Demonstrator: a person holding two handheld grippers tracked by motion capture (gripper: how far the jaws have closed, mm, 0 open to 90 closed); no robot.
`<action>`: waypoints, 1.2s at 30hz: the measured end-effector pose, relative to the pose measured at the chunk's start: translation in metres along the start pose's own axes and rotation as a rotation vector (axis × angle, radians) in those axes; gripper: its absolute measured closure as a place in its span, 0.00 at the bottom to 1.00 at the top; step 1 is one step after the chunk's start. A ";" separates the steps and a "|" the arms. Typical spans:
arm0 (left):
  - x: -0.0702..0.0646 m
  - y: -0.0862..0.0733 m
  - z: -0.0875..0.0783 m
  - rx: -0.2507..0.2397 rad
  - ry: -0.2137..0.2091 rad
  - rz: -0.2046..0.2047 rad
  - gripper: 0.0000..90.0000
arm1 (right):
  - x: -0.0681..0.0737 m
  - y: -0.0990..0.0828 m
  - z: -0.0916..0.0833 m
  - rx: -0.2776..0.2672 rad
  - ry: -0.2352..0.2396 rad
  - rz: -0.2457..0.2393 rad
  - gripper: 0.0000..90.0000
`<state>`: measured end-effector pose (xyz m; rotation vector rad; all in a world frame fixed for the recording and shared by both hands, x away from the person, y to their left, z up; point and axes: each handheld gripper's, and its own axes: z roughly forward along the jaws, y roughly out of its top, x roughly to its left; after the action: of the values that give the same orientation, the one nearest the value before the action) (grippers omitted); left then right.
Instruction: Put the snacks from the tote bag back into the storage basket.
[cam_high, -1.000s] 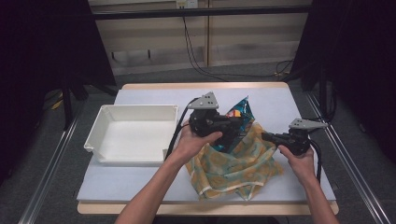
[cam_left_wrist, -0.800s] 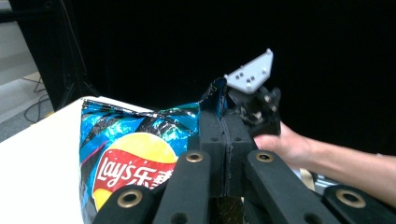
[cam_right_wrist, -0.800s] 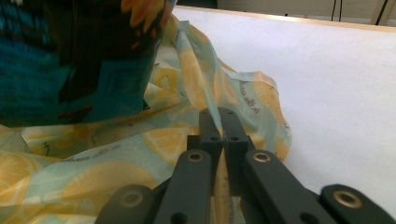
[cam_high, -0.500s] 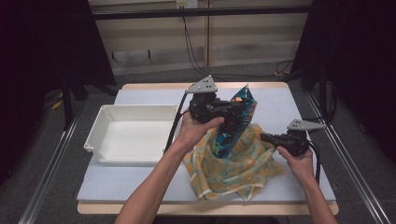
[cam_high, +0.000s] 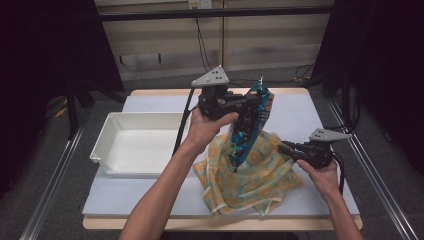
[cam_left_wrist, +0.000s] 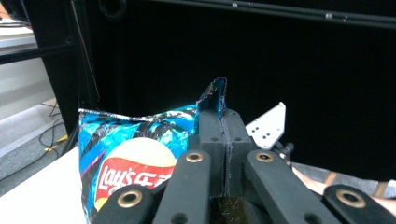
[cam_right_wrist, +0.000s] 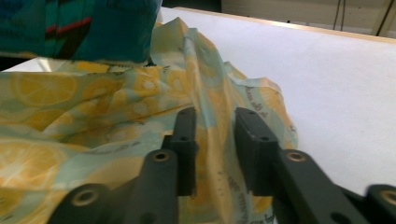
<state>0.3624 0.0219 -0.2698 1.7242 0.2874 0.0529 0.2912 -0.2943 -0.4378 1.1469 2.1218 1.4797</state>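
Observation:
A blue Lay's chips bag (cam_high: 248, 131) hangs upright over the table, its lower end still inside the mouth of a lemon-print cloth bag (cam_high: 250, 182). My left gripper (cam_high: 256, 102) is shut on the chips bag's top corner, and in the left gripper view the pads (cam_left_wrist: 212, 135) pinch the torn foil edge of the chips bag (cam_left_wrist: 130, 144). My right gripper (cam_high: 285, 148) lies low at the cloth bag's right edge. Its jaws have just been opening. In the right gripper view the right gripper (cam_right_wrist: 215, 116) stands open with a loose fold of the lemon cloth (cam_right_wrist: 93, 107) between the jaws.
A white plastic tray (cam_high: 107, 145) sits on the left part of the white table (cam_high: 310, 115). Black curtains and metal frame rails ring the table. The grey plate of the right gripper (cam_left_wrist: 269, 126) shows past the left jaws.
My left hand has risen with the chips bag, drawing it further up out of the lemon cloth bag. The right hand has stayed at the cloth's right edge.

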 end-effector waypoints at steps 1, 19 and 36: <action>0.000 0.001 -0.001 -0.004 0.001 0.003 0.99 | 0.001 0.000 -0.001 0.001 0.003 0.002 0.70; 0.006 0.037 -0.047 -0.037 0.091 0.042 0.99 | 0.019 -0.009 -0.036 -0.053 -0.005 -0.004 0.33; 0.034 0.026 -0.128 -0.063 0.247 0.004 1.00 | 0.043 -0.026 -0.058 -0.101 -0.025 0.002 0.31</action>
<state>0.3746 0.1490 -0.2260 1.6560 0.4594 0.2772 0.2153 -0.3030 -0.4291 1.1257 2.0054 1.5466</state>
